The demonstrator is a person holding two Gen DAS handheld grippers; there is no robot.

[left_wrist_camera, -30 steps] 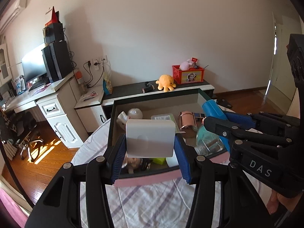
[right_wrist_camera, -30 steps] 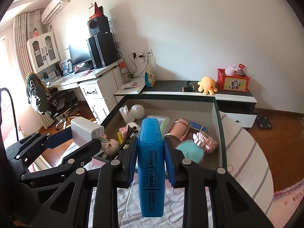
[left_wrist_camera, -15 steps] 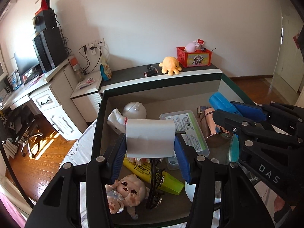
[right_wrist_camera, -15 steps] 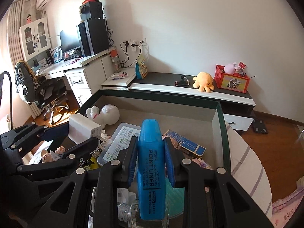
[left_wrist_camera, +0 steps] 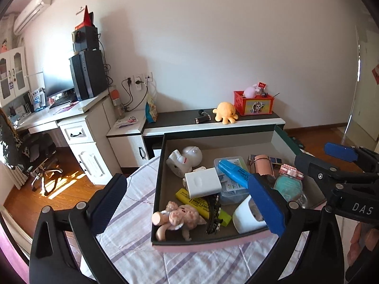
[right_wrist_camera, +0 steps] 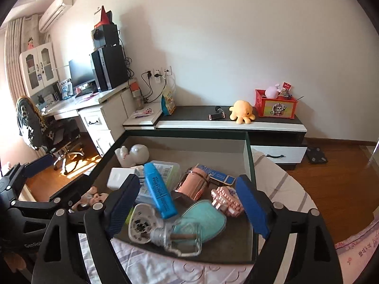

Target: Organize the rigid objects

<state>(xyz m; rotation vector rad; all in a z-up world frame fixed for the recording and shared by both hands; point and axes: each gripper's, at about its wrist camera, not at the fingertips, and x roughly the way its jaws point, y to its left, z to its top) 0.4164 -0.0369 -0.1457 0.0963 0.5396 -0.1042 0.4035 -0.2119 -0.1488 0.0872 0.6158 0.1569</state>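
Observation:
An open box (left_wrist_camera: 156,190) with a dark rim stands on a striped sheet. Inside it, a white charger block (left_wrist_camera: 202,184) rests on a yellow highlighter (left_wrist_camera: 189,197). A blue highlighter (left_wrist_camera: 234,174) lies slanted across a clear plastic case. My left gripper (left_wrist_camera: 187,182) hovers over the box's near left part with its jaws opening and nothing pressed between the pads. My right gripper (right_wrist_camera: 184,184) hangs above the blue highlighter (right_wrist_camera: 160,193), jaws also opening and free of it. Each gripper shows in the other's view: right gripper (left_wrist_camera: 324,158), left gripper (right_wrist_camera: 56,175).
The box also holds a pig doll (left_wrist_camera: 180,217), a white snail figure (left_wrist_camera: 187,158), a rose-gold cylinder (right_wrist_camera: 193,185), a pink brick figure (right_wrist_camera: 226,200) and a bulb-shaped bottle (right_wrist_camera: 180,237). Behind it stand a low cabinet (right_wrist_camera: 227,124) and a white desk (left_wrist_camera: 78,123).
Both grippers opened and drew back from the box. The white charger left the left jaws and the blue highlighter left the right jaws; both now lie inside the box.

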